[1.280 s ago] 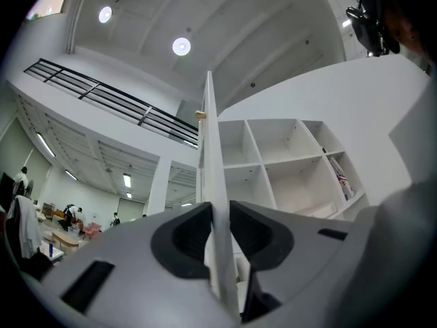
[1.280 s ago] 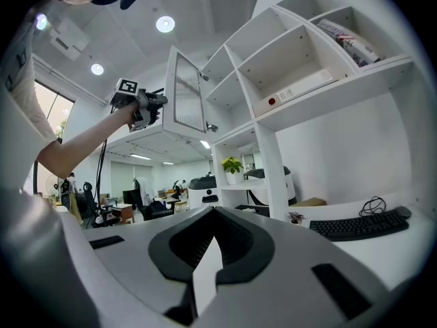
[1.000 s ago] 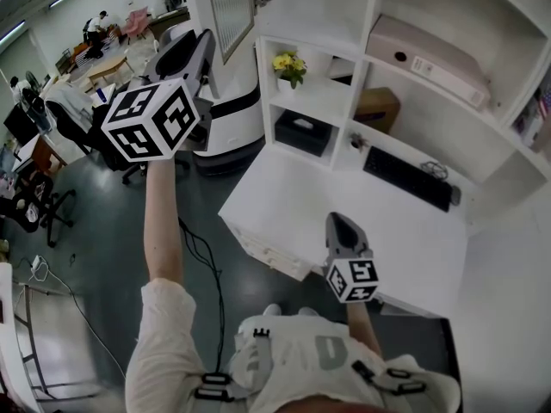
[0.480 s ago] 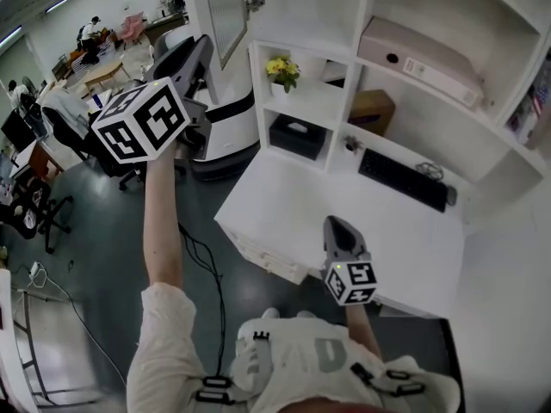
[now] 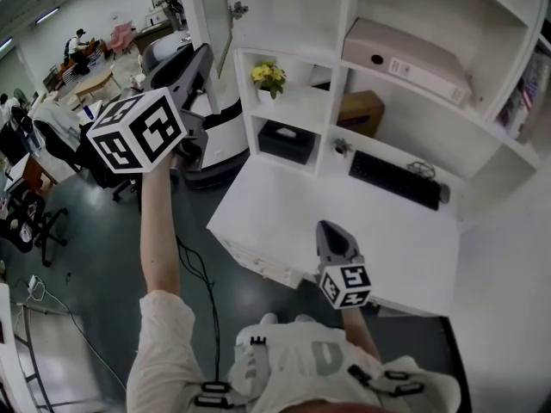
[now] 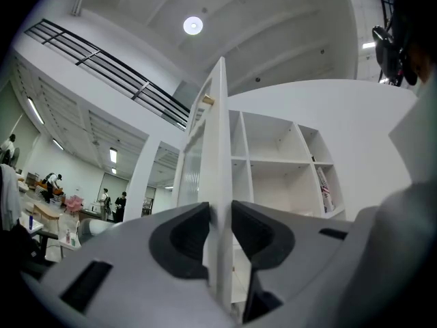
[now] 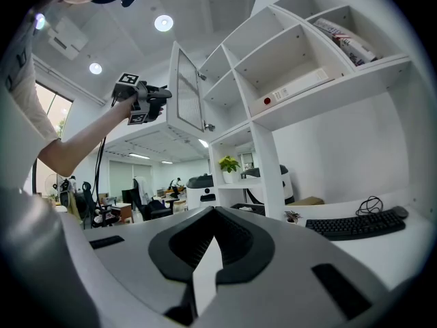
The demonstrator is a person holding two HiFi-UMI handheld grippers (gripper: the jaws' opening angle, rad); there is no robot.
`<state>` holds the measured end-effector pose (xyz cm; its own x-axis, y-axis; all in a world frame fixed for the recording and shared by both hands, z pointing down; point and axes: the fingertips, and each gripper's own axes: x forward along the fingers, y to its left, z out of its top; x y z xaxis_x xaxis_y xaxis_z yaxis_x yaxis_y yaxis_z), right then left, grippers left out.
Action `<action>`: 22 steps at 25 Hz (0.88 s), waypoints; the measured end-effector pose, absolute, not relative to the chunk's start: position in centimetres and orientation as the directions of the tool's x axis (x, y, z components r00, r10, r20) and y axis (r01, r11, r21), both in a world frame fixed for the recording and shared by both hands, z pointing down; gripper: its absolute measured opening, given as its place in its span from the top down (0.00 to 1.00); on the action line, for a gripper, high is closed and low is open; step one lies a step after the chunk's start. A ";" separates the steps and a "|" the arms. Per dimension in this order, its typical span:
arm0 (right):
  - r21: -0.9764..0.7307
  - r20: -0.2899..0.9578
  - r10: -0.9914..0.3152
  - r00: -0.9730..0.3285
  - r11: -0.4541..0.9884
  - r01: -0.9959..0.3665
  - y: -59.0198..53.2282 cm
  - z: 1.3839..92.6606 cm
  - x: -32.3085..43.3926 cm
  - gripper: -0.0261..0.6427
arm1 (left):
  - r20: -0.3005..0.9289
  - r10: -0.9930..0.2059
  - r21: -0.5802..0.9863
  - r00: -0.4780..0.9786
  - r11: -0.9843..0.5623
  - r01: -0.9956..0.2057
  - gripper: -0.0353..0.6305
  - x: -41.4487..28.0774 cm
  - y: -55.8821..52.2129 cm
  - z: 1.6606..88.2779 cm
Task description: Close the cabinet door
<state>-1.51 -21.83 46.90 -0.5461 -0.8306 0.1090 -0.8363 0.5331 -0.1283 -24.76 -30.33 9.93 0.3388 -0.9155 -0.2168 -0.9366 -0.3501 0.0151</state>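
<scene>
Left gripper pinches the door edge (jaws just eased slightly); swing it right toward the cabinet along its hinge arc, closed right gripper idle.

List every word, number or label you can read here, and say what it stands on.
None can be read.
Label on the box file: too small.
Print on the books: blurred.
Keys of the keyboard: too small.

One left gripper, one right gripper, one cabinet door, one keyboard, one flowering plant, one cardboard box.
</scene>
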 end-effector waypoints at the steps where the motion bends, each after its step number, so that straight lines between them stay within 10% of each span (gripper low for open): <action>1: -0.128 0.107 -0.831 -0.546 0.533 -0.836 -21.8 46.9 -1.5 0.95 | -0.214 -0.913 0.009 0.348 -0.358 -0.934 0.80 -24.4 -30.5 10.0; 22: -0.154 0.116 -0.868 -0.484 0.465 -0.872 -21.5 47.5 1.7 0.95 | -0.200 -0.889 -0.090 0.413 -0.403 -0.911 0.77 -17.3 -33.0 10.1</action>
